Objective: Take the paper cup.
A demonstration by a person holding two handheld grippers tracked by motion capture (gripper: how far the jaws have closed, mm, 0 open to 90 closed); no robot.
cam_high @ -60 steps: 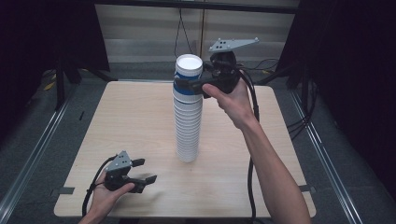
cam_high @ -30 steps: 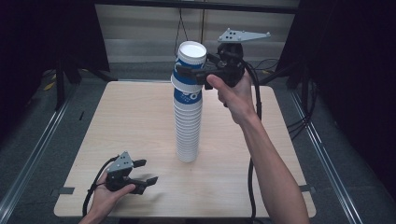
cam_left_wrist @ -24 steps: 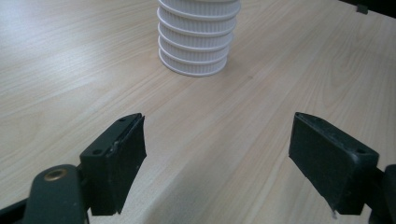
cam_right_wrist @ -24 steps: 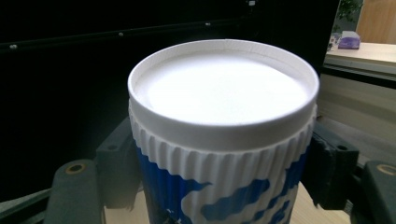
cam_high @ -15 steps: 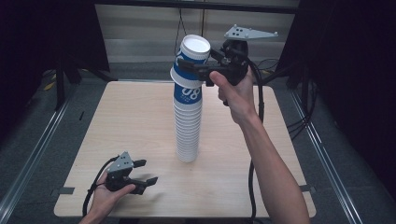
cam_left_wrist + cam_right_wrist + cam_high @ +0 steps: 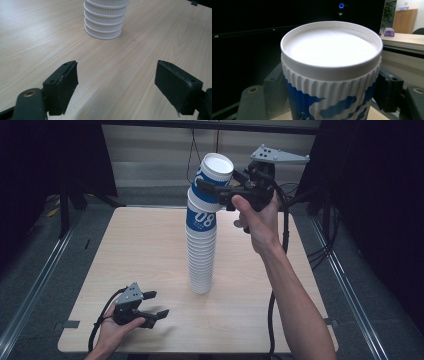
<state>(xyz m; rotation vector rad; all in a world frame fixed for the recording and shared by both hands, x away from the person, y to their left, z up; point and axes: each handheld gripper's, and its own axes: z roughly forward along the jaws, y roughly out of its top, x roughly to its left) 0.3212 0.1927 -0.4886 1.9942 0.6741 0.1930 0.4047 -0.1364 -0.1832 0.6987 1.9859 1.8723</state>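
Near the table's (image 6: 150, 250) front edge the left gripper (image 6: 152, 304) rests with jaws apart, mid-table stands the cup stack (image 6: 201, 255), and the right gripper (image 6: 216, 191) clamps its tilted top cup (image 6: 212, 177), light and crushable, best gripped on the ribbed band below the rim.

My right gripper (image 6: 216, 190) is matt black, with two long thin fingers (image 6: 206, 185) ahead of a blocky body. On top of it sits a grey three-cornered plate (image 6: 276, 155) dotted with small holes, and a black cable (image 6: 285, 227) trails from behind it. My left gripper (image 6: 153, 304) is black too, with a smaller grey plate (image 6: 132, 293) above its body and flat rectangular pads (image 6: 67, 80) bearing small screw holes; a brass-coloured rivet (image 6: 29, 93) sits just behind one pad. Both my forearms are bare, without sleeves.
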